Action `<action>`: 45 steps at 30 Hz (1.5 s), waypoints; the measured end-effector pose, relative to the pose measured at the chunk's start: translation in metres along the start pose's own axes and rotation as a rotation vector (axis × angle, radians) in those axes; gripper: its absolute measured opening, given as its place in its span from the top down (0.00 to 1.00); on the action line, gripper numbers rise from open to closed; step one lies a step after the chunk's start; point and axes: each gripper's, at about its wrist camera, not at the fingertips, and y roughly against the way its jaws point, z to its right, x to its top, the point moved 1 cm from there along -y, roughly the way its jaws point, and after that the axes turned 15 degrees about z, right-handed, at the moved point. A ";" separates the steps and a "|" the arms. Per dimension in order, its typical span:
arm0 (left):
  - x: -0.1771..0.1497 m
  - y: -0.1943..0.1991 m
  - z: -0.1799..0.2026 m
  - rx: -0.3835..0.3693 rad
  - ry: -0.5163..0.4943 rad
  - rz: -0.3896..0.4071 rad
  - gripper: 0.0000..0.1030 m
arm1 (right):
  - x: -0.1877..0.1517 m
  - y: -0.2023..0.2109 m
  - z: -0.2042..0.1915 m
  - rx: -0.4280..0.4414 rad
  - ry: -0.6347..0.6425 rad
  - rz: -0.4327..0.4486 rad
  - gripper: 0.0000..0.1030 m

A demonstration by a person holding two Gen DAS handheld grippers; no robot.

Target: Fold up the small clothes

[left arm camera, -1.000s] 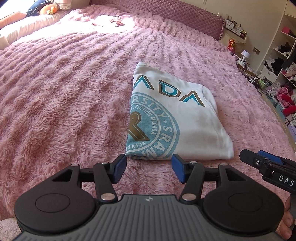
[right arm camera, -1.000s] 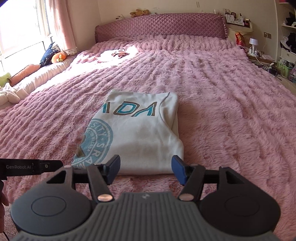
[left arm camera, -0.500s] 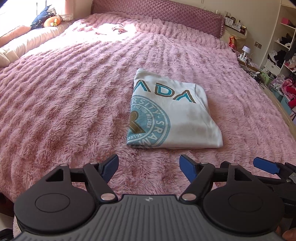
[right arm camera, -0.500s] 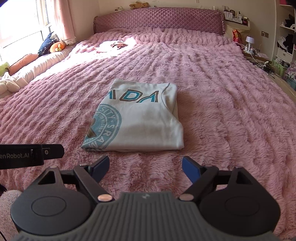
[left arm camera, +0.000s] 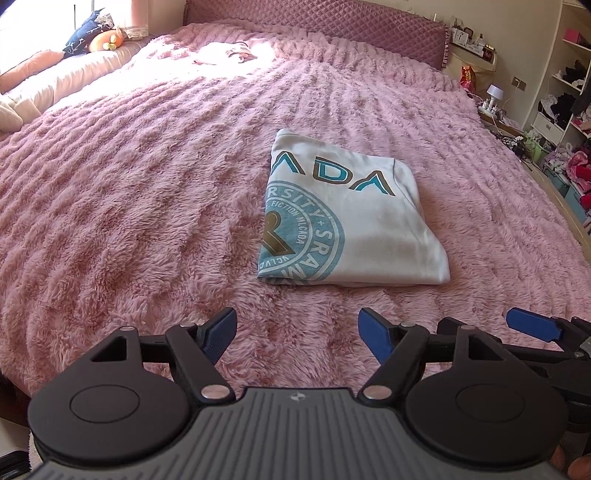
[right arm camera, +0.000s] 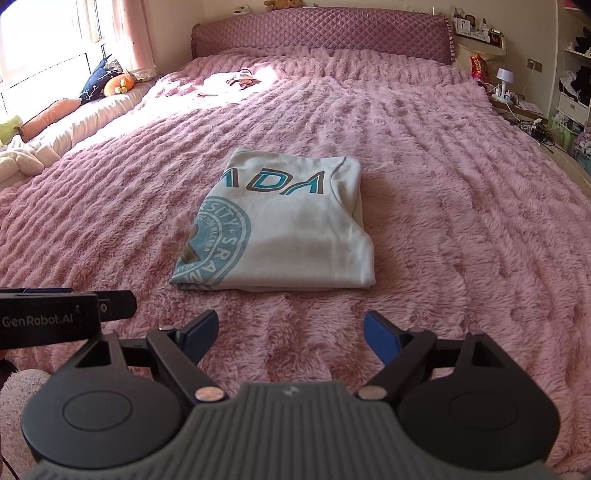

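A white T-shirt (left arm camera: pixel 354 221) with a teal round print and teal letters is lying folded into a neat rectangle in the middle of a fluffy pink blanket (left arm camera: pixel 129 206) that is covering the bed. The left gripper (left arm camera: pixel 297 338) is hovering over the blanket just short of the shirt's near edge, its jaws having just been opening; they are standing wide apart with nothing between them but pink fluff. The right gripper (right arm camera: pixel 290 334) is hanging beside it, likewise short of the shirt, its jaws also having just been opening and now spread wide and holding nothing. Neither gripper is touching the shirt. In the right wrist view the shirt (right arm camera: pixel 280 229) is sitting straight ahead, its folded edge facing the camera. A quilted purple headboard (right arm camera: pixel 321 33) is closing off the far end of the bed, and cushions (right arm camera: pixel 99 79) are lying along the window side in sunlight
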 end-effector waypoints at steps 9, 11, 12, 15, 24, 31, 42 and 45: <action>-0.004 -0.003 0.001 0.007 -0.014 -0.018 0.15 | 0.002 0.000 0.001 -0.007 0.001 0.001 0.21; -0.005 -0.003 0.002 0.008 -0.018 -0.020 0.15 | 0.002 0.000 0.001 -0.009 0.002 0.001 0.21; -0.005 -0.004 0.002 0.008 -0.016 -0.021 0.15 | 0.002 0.001 0.000 -0.010 0.004 0.002 0.21; -0.005 -0.003 0.001 0.003 -0.009 -0.022 0.15 | 0.003 0.003 -0.001 -0.014 0.007 0.006 0.21; -0.005 -0.003 -0.001 0.006 -0.002 -0.024 0.14 | 0.004 0.004 -0.002 -0.012 0.016 0.002 0.21; -0.006 -0.005 -0.002 0.018 -0.004 -0.040 0.12 | 0.004 0.003 -0.003 -0.013 0.020 -0.003 0.21; -0.008 -0.009 0.003 0.032 -0.029 -0.051 0.08 | 0.002 0.005 0.001 -0.019 0.022 -0.001 0.21; -0.009 -0.010 0.005 0.030 -0.035 -0.056 0.07 | 0.002 0.005 0.003 -0.021 0.017 -0.002 0.21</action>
